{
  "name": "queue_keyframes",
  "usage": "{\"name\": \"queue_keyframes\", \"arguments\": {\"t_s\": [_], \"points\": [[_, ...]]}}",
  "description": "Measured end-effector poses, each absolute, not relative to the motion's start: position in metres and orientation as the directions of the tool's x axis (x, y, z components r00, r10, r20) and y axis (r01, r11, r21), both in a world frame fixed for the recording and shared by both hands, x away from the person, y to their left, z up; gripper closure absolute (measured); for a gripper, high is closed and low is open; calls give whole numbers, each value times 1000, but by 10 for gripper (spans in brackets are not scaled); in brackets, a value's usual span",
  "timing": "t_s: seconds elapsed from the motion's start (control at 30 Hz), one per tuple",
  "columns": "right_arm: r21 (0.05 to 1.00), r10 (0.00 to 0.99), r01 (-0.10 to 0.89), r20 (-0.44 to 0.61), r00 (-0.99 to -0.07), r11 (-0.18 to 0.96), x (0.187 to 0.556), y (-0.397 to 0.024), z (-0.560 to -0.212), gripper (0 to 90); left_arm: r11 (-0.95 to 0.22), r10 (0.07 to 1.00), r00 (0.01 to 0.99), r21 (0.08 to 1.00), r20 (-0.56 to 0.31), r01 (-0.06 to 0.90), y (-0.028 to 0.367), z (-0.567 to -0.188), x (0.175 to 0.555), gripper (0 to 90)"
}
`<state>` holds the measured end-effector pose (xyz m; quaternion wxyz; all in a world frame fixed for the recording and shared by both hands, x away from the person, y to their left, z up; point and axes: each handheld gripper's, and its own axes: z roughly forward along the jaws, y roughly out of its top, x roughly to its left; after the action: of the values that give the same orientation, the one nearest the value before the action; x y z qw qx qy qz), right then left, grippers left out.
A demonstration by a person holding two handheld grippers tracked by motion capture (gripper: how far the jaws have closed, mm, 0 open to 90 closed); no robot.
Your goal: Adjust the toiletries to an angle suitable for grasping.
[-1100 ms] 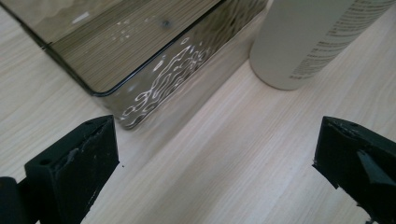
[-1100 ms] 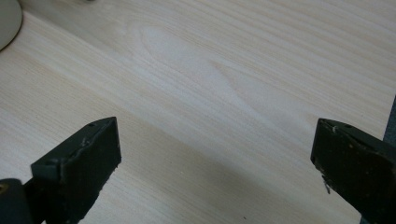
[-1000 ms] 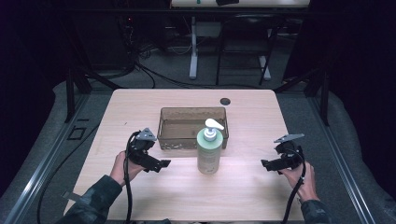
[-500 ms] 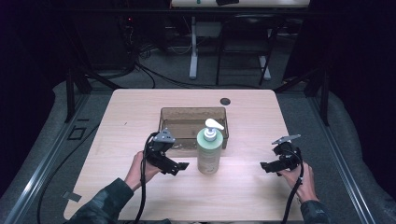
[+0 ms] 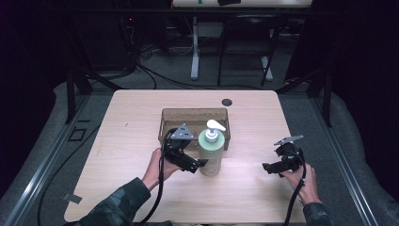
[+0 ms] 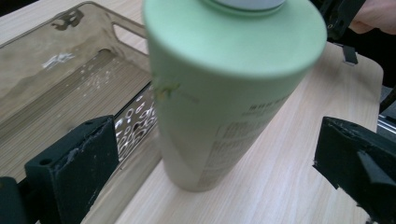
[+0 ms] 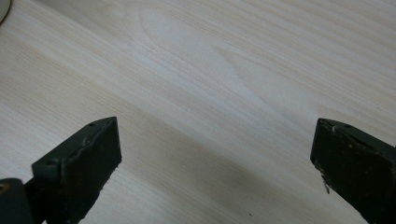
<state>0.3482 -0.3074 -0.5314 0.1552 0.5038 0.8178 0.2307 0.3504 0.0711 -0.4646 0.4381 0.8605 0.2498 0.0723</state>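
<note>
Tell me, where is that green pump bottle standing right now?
In the high view the green pump bottle stands upright on the table, just in front of the brown tray, with the left gripper beside it.

Light wooden table (image 5: 141, 122), green pump bottle (image 5: 211, 153) stood upright near the middle, brown translucent tray (image 5: 193, 115) set just behind it.

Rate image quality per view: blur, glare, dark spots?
High view: table evenly lit, surroundings almost black. Left gripper view: green bottle soft, so its label print is unreadable; clear tray catches glints. Right gripper view: wood grain slightly smeared, soft shadow band between the open right tongs.
</note>
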Motion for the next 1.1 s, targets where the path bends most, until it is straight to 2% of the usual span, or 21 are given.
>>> {"name": "queue_keyframes", "arguments": {"t_s": [0.5, 0.57, 0.63, 1.1], "points": [[536, 892, 752, -7, -452, 385, 349, -307, -534, 13, -447, 497, 862, 822, -99, 352, 44, -460, 363, 0], [533, 892, 753, -9, -452, 387, 348, -307, -534, 13, -445, 494, 863, 822, -103, 354, 44, -460, 363, 20], [536, 892, 751, -8, -453, 386, 349, -307, -533, 14, -438, 493, 863, 827, -106, 352, 43, -461, 363, 105], [550, 890, 742, -4, -456, 383, 347, -307, -529, 16, -459, 495, 866, 828, -63, 322, 44, -457, 361, 122]]}}
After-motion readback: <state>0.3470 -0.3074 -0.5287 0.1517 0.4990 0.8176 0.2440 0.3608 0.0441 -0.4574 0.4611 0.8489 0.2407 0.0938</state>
